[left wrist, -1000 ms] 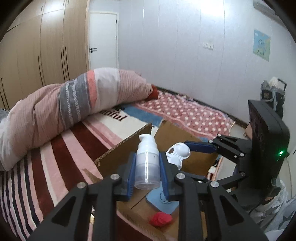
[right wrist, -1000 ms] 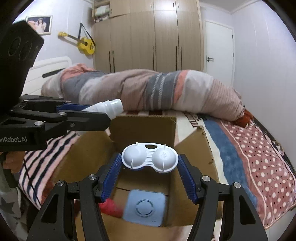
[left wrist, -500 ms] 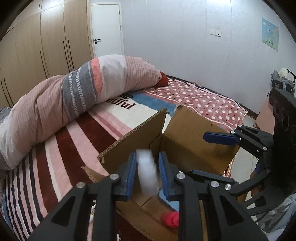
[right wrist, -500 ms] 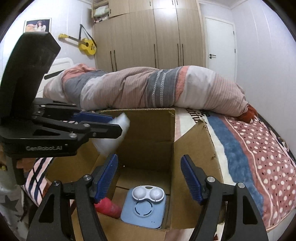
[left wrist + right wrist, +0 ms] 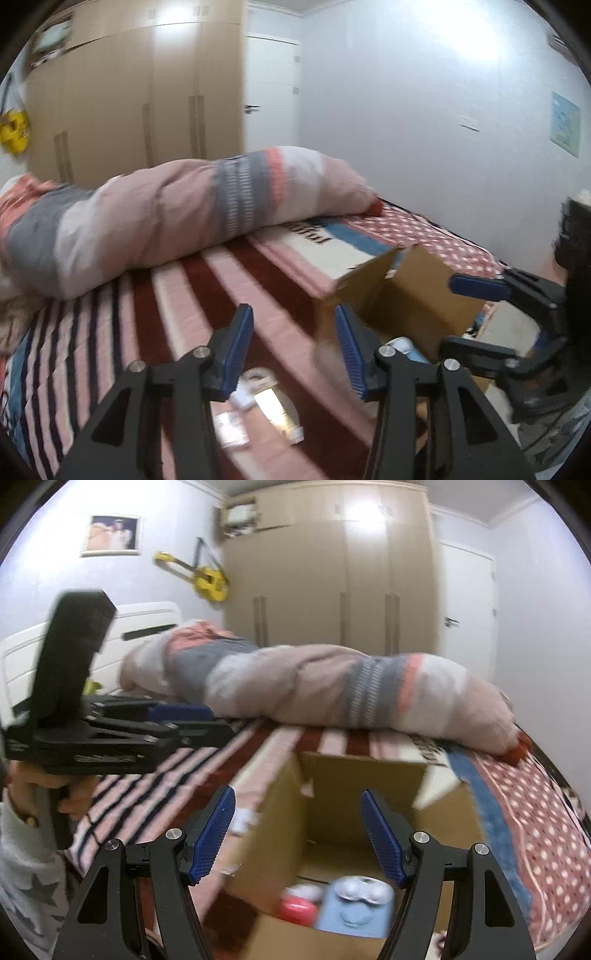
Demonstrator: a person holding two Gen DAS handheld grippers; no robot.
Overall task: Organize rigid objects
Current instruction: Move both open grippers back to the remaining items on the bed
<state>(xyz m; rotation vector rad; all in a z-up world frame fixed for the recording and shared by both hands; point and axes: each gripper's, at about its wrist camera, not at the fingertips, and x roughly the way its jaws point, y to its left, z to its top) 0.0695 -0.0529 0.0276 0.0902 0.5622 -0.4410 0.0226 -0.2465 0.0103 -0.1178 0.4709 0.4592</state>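
Left gripper (image 5: 293, 347) and right gripper (image 5: 298, 836) both gape empty; lettering blurred.

We see an open cardboard box (image 5: 354, 812) standing on the striped bed, its flaps up. Inside, on the bottom, lie a pale blue case (image 5: 351, 915) with a white two-domed piece (image 5: 360, 890) on top of it, and a red thing (image 5: 297, 910) just beside the case. On the bedcover outside the box lie a few small items, blurred: a white piece (image 5: 245, 391), a shiny flat packet (image 5: 277, 408), and a small pale packet (image 5: 231, 430).
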